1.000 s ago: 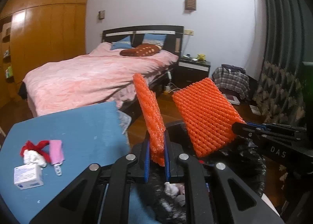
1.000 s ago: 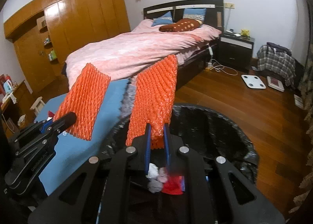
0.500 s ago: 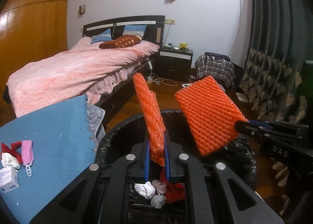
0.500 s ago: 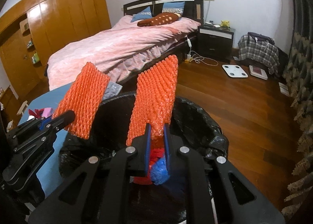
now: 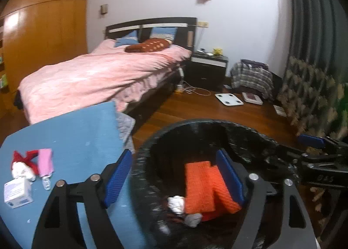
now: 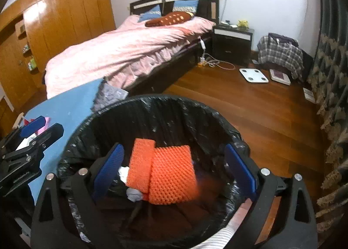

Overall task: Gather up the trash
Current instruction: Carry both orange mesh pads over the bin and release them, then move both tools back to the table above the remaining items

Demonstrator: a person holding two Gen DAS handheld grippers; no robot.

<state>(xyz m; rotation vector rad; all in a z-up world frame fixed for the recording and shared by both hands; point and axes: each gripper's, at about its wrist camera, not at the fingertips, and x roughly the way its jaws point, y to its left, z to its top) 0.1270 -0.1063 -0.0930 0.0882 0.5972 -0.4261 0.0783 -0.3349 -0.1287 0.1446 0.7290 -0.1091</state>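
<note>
With both grippers' jaws opening and empty, the orange foam nets lay in the bin; desk litter, seemingly tissue, could be overlooked.

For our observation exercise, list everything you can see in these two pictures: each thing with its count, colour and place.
foam net sleeves: two, orange, lying in the bin
bin: one, black liner, beside the table
crumpled tissues: white and grey, in the bin
table: one, blue top, left of the bin
small box: one, white, on the table
pink item: one, on the table
bed: one, pink cover
nightstand: one, dark
scale: one, white, on the floor
left gripper: jaws opening, nothing between
right gripper: jaws opening, nothing between
</note>
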